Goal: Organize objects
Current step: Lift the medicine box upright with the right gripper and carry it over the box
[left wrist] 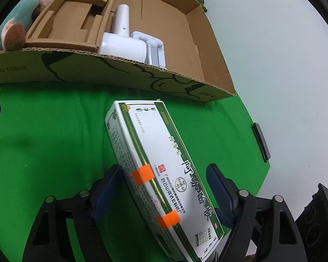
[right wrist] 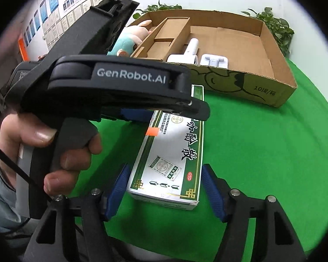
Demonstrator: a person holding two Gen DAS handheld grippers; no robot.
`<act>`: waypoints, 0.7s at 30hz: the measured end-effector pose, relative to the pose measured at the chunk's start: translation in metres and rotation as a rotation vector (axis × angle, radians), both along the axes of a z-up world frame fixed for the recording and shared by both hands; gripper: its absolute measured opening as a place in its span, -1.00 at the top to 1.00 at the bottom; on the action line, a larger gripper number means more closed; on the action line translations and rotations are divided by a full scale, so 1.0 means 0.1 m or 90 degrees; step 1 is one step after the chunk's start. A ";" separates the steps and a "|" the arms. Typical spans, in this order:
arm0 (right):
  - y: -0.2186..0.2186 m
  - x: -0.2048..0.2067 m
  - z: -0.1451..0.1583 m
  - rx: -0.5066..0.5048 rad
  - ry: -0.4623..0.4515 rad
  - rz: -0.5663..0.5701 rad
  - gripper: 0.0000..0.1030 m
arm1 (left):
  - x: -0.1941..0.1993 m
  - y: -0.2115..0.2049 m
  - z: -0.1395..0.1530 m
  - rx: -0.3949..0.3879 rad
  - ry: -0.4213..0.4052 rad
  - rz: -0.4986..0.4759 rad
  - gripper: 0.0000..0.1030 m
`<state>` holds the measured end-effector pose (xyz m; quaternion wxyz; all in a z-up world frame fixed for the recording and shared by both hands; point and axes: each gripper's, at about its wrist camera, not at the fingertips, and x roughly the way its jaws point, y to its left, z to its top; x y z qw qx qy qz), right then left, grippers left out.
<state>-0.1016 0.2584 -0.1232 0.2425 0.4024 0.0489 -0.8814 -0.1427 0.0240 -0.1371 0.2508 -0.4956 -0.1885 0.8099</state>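
A long white and green medicine box point(left wrist: 161, 170) with orange tape lies on the green cloth. My left gripper point(left wrist: 164, 185) is open around its middle, the left pad touching the box side, the right pad a little apart. In the right wrist view the same box point(right wrist: 175, 152) lies between the open fingers of my right gripper point(right wrist: 166, 187), which straddles its near end without touching. The left gripper's black body point(right wrist: 129, 80) reaches over the box's far half. A cardboard box point(left wrist: 142, 74) point(right wrist: 240, 83) stands behind, holding a white appliance point(left wrist: 124, 41) point(right wrist: 185, 52).
A plush toy point(left wrist: 21, 21) point(right wrist: 129, 39) lies in the cardboard box's left compartment beside a cardboard insert point(right wrist: 164, 35). A white holder point(right wrist: 214, 60) sits next to the appliance. Plants point(right wrist: 273, 26) stand behind. A black bar point(left wrist: 261, 142) lies at the cloth's right edge.
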 end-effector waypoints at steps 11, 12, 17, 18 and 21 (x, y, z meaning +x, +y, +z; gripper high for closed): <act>0.14 -0.03 0.00 -0.164 -0.087 -0.011 -0.22 | 0.07 -0.23 -0.03 0.044 -0.049 0.018 -0.19; 0.13 -0.02 0.00 -0.167 -0.088 -0.008 -0.22 | 0.08 -0.24 -0.03 0.048 -0.053 0.019 -0.13; 0.09 0.00 0.03 -0.161 -0.077 0.001 -0.22 | 0.13 -0.24 -0.03 0.063 -0.049 0.024 -0.01; 0.09 0.00 0.03 -0.158 -0.075 0.002 -0.22 | 0.15 -0.24 0.00 0.063 -0.043 0.025 0.00; 0.07 0.04 0.06 -0.144 -0.060 0.003 -0.22 | 0.19 -0.19 0.12 0.053 -0.017 0.019 0.04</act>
